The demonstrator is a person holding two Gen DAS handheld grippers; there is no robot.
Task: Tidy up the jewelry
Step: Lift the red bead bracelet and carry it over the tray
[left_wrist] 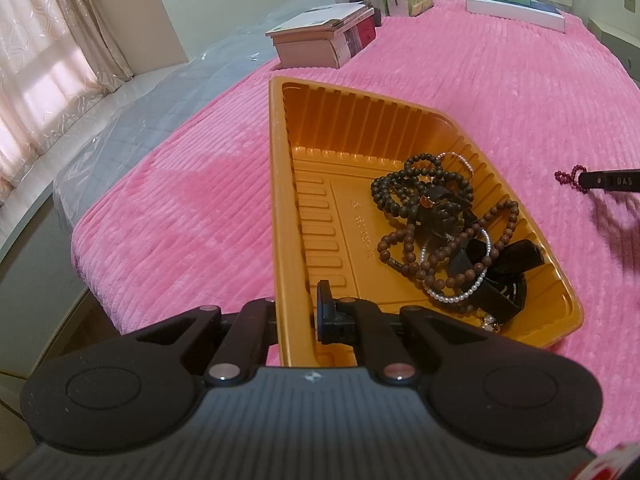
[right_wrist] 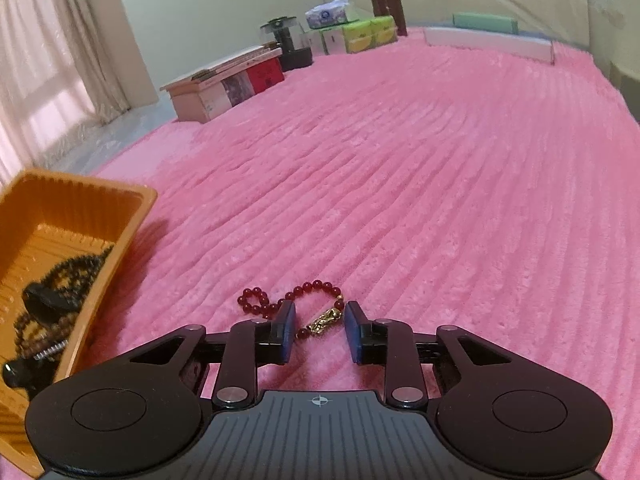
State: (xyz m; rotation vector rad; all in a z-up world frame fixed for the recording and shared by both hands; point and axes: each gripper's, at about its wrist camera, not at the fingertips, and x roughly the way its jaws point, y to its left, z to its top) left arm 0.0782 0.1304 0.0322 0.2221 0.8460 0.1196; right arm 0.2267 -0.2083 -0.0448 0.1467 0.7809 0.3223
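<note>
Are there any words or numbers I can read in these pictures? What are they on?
"UAS" on the right claw's black finger.
Embossed writing on the orange tray floor: too blurred to read.
Print on the tissue pack and green boxes: too small to read.
Red box marks: unreadable.

**Tray to the left, loose bracelet to the right**

The tray (left_wrist: pixel 280 208) sits on the blanket (right_wrist: pixel 440 200), with bead strings (left_wrist: pixel 424 200) heaped in its right half. A bracelet (right_wrist: pixel 296 304) lies on the blanket to the tray's right, apart from it. Boxes (right_wrist: pixel 224 84) line the blanket's far edge behind both.
</note>
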